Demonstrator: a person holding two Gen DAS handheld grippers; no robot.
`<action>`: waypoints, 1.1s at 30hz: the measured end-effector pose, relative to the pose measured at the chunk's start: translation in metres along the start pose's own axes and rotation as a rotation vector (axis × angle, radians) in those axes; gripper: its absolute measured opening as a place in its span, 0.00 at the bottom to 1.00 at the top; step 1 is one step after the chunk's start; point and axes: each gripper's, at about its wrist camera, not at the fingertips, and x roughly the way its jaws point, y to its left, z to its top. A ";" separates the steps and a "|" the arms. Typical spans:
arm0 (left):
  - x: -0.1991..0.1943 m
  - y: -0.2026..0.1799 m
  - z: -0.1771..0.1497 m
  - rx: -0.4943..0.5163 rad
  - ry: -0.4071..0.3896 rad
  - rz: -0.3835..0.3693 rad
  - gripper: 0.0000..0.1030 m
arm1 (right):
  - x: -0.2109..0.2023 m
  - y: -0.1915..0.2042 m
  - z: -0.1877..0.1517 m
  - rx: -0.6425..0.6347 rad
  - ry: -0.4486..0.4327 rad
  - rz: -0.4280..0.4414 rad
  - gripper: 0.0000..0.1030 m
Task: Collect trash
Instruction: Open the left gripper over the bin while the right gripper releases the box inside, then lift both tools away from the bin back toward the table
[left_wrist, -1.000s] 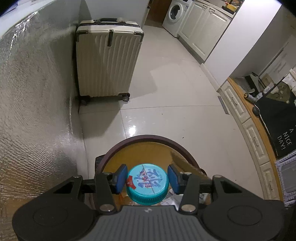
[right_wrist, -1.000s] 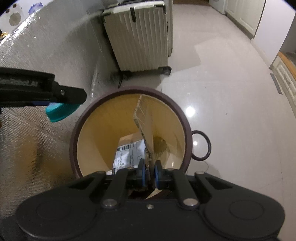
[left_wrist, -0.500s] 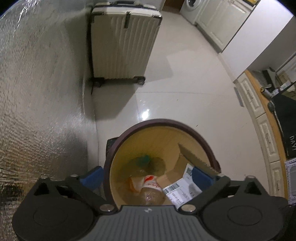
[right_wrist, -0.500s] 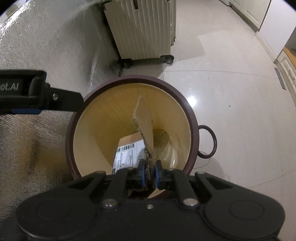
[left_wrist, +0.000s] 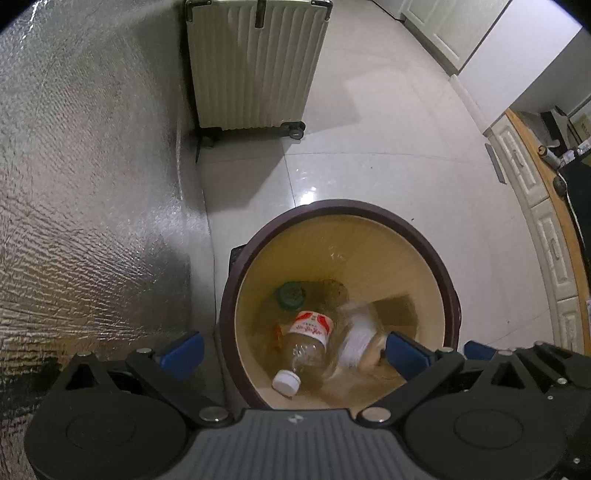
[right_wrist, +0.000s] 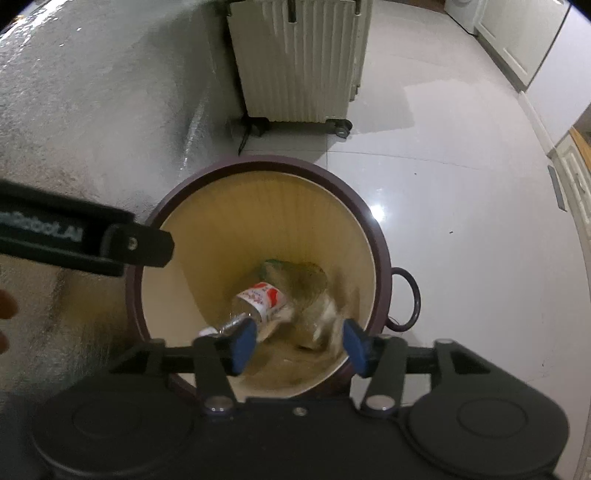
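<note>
In the left wrist view, the left gripper (left_wrist: 293, 349) hangs over the trash bin (left_wrist: 448, 280), a round bin with a dark maroon rim and a cream-yellow inside, and its blue-padded fingers (left_wrist: 183, 349) are spread wide with nothing between them. Down in the bin lies a clear plastic bottle (left_wrist: 308, 343) with a red-and-white label and a white cap, tipped on its side; a teal lid (left_wrist: 291, 295) rests beyond it at the bottom, and a blurred pale piece of paper or cardboard (left_wrist: 356, 338) lies just beside the bottle toward the right wall. A ribbed cream suitcase (left_wrist: 255, 66) stands on the tiled floor well beyond the bin, against a silvery foil-covered wall (left_wrist: 88, 177) to the bin's left. In the right wrist view, the right gripper (right_wrist: 299, 347) is also over the bin (right_wrist: 380, 251), jaws parted and holding nothing, its blue pads (right_wrist: 242, 349) at the bin's near rim. The bottle (right_wrist: 258, 301) lies inside, with blurred trash beside it. The left gripper's black body (right_wrist: 88, 242) reaches in over the bin's left rim.
</note>
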 end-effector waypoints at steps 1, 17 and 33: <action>0.000 -0.001 -0.001 0.005 0.003 0.001 1.00 | -0.001 0.000 -0.001 -0.005 -0.004 0.002 0.58; -0.003 -0.004 -0.023 0.046 0.000 0.075 1.00 | -0.021 -0.009 -0.017 0.010 -0.055 0.010 0.79; -0.039 -0.007 -0.056 0.020 -0.078 0.029 1.00 | -0.060 -0.027 -0.044 0.055 -0.149 -0.012 1.00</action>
